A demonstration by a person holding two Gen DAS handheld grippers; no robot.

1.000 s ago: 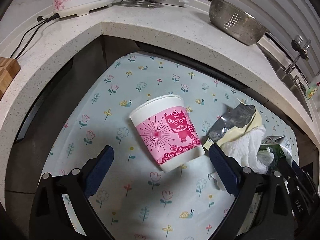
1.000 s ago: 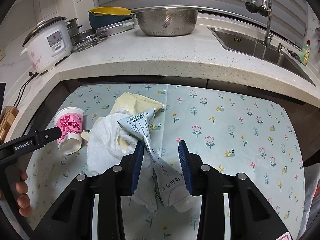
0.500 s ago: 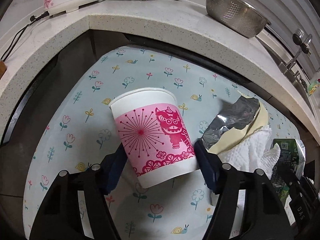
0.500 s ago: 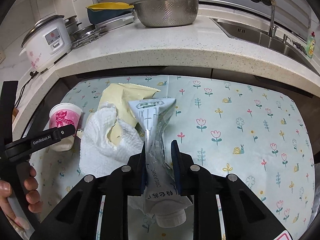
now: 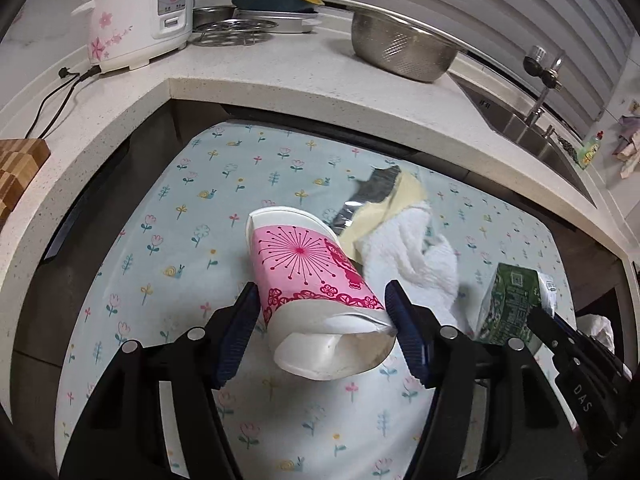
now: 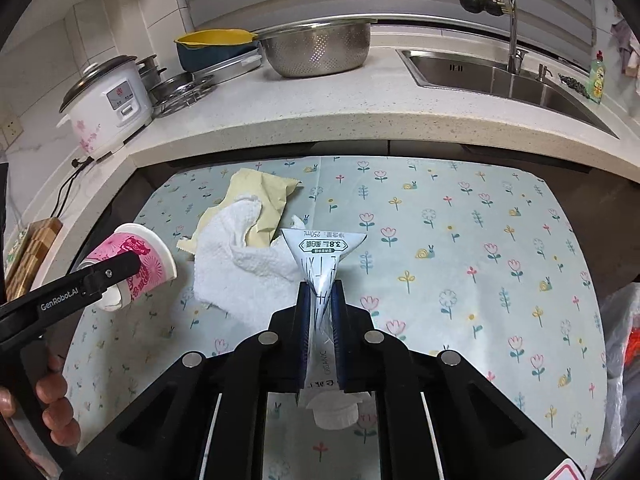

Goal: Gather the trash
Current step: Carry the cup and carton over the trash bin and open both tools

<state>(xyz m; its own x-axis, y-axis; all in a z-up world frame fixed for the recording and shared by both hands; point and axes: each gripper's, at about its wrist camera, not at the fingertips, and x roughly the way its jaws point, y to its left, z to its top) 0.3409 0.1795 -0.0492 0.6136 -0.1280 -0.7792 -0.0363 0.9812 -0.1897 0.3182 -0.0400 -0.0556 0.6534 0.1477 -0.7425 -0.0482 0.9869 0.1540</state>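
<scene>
1. The left gripper [image 5: 322, 326] is clamping a pink-and-white paper cup [image 5: 308, 276] by its lower body; its blue pads are pressing on both sides, and the jaws have just been closing onto it.
2. The cup is lying tilted in the grip, its base toward the camera and its rim pointing away, and it is hanging above the floral tablecloth [image 5: 168, 240] rather than resting on it.
3. The right gripper [image 6: 320, 296] is pinching a flattened white milk carton [image 6: 326, 258]; its jaws have just been closing and are standing almost together, with the carton's creased middle between the pads.
4. The carton's folded triangular end is sticking out ahead of the fingers, and its capped end is hanging below them.
5. A crumpled white paper towel [image 6: 236, 264] is lying on the cloth, partly over a pale yellow wrapper [image 6: 260, 196], between the two grippers.
6. In the right wrist view, a person's hand [image 6: 52, 408] is gripping the handle of the left gripper at the lower left edge.
7. A rice cooker [image 6: 104, 108], a steel colander [image 6: 320, 48] and a sink [image 6: 500, 76] are sitting on the counter behind the cloth.
</scene>
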